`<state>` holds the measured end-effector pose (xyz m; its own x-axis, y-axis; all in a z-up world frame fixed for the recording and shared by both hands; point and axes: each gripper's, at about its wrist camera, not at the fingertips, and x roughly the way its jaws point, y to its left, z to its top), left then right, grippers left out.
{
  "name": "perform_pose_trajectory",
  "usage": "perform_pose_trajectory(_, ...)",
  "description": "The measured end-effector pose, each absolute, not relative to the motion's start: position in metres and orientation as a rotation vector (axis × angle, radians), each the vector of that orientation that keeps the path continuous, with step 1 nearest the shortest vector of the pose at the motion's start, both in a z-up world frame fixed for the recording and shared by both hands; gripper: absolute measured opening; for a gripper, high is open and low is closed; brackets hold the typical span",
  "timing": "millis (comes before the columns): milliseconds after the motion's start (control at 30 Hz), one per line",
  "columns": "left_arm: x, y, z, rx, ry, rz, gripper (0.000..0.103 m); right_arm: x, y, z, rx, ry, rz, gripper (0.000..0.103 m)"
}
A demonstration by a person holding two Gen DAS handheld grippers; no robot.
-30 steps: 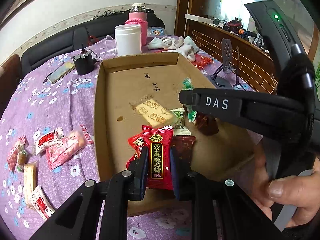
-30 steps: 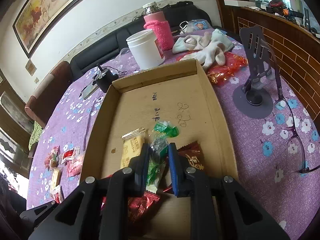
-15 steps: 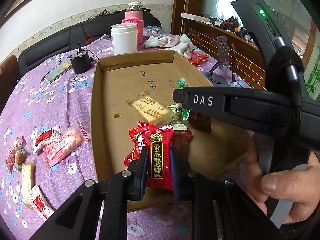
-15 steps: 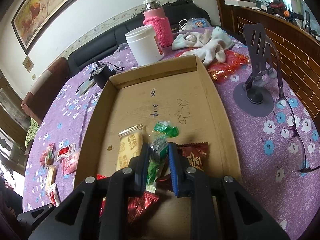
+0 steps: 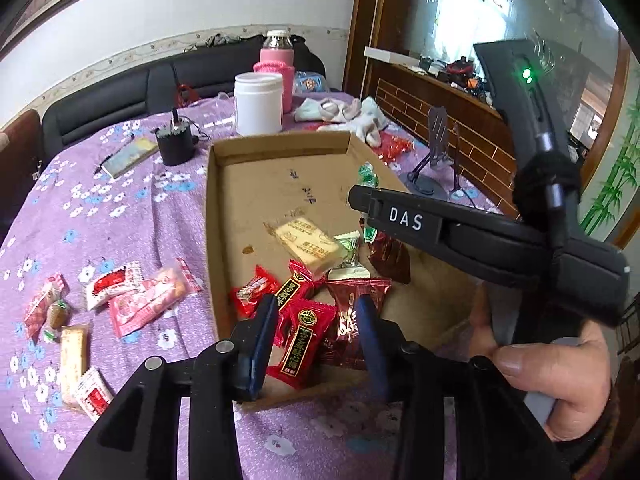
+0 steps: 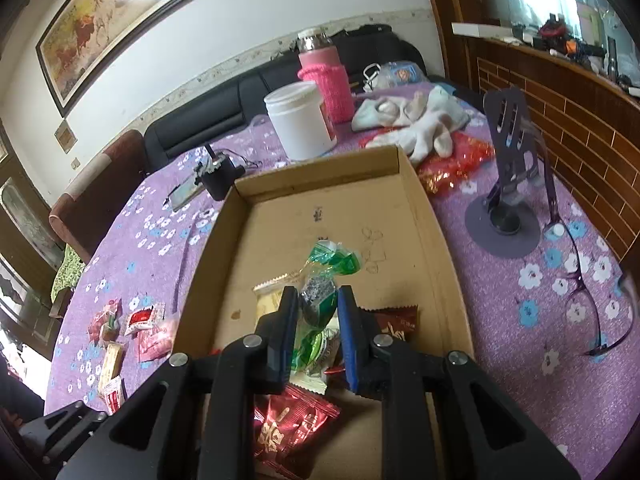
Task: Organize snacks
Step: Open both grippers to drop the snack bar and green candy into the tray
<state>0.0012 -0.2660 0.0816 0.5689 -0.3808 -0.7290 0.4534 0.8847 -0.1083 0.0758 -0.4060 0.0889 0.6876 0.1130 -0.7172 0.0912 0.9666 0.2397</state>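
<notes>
Left wrist view, from left to right: loose snacks [image 5: 120,300] lie scattered on the purple flowered cloth [image 5: 120,200], at least six packets as far as I can count; just right of them stands the shallow cardboard box [image 5: 212,240], holding a pale yellow biscuit packet [image 5: 310,240], several red wrappers, a dark brown one [image 5: 390,256] and green candies; the left gripper [image 5: 316,340] has just been opening, its blue pads spread either side of a red candy packet [image 5: 304,340] that lies at the box's near wall, neither pad pressing on it; further right a hand [image 5: 560,380] holds the right gripper's black handle. Behind the box stand one white jar [image 5: 258,104] and one pink-sleeved bottle [image 5: 276,68].

Right wrist view: the right gripper [image 6: 318,320] is pinched tight on a green wrapped candy [image 6: 320,300] above the box floor; one phone stand [image 6: 508,184] and one pair of glasses [image 6: 580,288] sit at the right.
</notes>
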Motion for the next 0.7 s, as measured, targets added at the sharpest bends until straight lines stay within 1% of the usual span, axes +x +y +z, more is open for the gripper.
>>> perform_pose_trajectory(400, -0.023, -0.225, 0.103, 0.071, 0.78, -0.456, 0.042, 0.07, -0.392, 0.098, 0.213, 0.758, 0.021, 0.019)
perform_pose_trajectory(700, -0.044, -0.182, 0.101, 0.061, 0.763, -0.394, 0.042, 0.064, -0.376, 0.106, 0.165, 0.71, 0.058, 0.019)
